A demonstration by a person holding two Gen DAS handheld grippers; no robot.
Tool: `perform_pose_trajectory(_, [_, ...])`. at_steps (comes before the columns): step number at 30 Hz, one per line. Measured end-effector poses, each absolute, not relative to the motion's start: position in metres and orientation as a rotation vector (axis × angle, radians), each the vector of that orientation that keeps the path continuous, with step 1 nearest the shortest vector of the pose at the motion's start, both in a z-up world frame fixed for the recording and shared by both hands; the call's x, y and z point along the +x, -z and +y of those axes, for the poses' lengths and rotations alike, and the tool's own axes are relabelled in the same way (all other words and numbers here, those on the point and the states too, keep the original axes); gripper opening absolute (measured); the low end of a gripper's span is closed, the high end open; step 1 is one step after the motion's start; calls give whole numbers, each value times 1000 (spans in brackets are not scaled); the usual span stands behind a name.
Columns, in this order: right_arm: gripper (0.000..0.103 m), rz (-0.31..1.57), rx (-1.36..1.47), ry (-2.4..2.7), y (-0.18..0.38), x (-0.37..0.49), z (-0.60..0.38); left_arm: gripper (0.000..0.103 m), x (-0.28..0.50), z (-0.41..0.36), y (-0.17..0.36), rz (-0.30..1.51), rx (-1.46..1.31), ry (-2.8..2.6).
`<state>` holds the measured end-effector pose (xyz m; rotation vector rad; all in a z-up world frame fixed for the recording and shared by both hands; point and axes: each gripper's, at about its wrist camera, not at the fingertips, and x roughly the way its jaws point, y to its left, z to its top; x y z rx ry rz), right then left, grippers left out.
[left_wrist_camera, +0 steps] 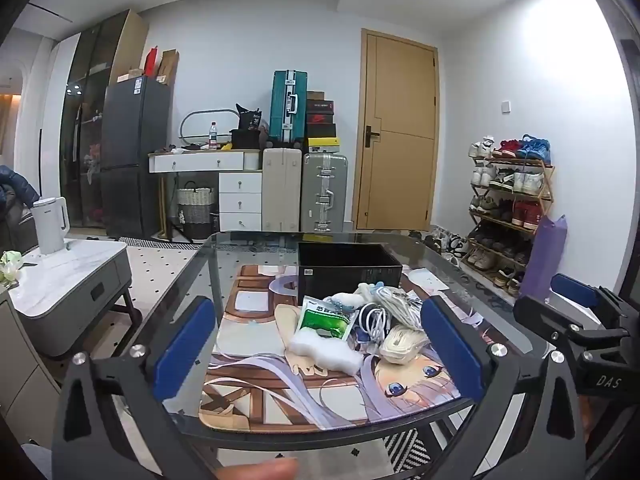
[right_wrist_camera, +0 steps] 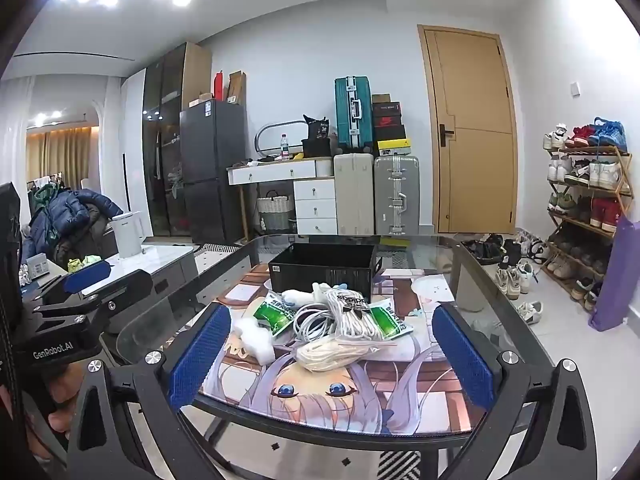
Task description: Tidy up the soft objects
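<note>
Blue-padded and black-framed, the left gripper (left_wrist_camera: 320, 344) hangs spread wide above the near edge of the glass table (left_wrist_camera: 208, 280), pinching nothing. Between its pads, on the anime desk mat (left_wrist_camera: 280, 396), lies the heap of soft things: a white foam pad (left_wrist_camera: 324, 350) at the left, a green sachet (left_wrist_camera: 324, 320) resting on it, then a coiled white cable (left_wrist_camera: 374, 322), a bundle of white laces (left_wrist_camera: 400, 302) and a cream bundle of laces (left_wrist_camera: 402, 344) nearest the right pad. Behind the heap, touching or just beside it, stands the open black box (left_wrist_camera: 344, 268). The right gripper (right_wrist_camera: 332, 354) is likewise spread wide, gripping nothing, with the same heap between its pads.
</note>
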<state>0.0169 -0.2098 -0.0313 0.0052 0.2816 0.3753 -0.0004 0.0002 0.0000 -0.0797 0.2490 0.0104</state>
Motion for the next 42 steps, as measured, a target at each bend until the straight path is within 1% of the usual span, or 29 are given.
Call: perform_pose_trajectory(42, [103, 295, -2, -368, 30, 18, -211, 103, 1, -3, 4, 283, -75, 14])
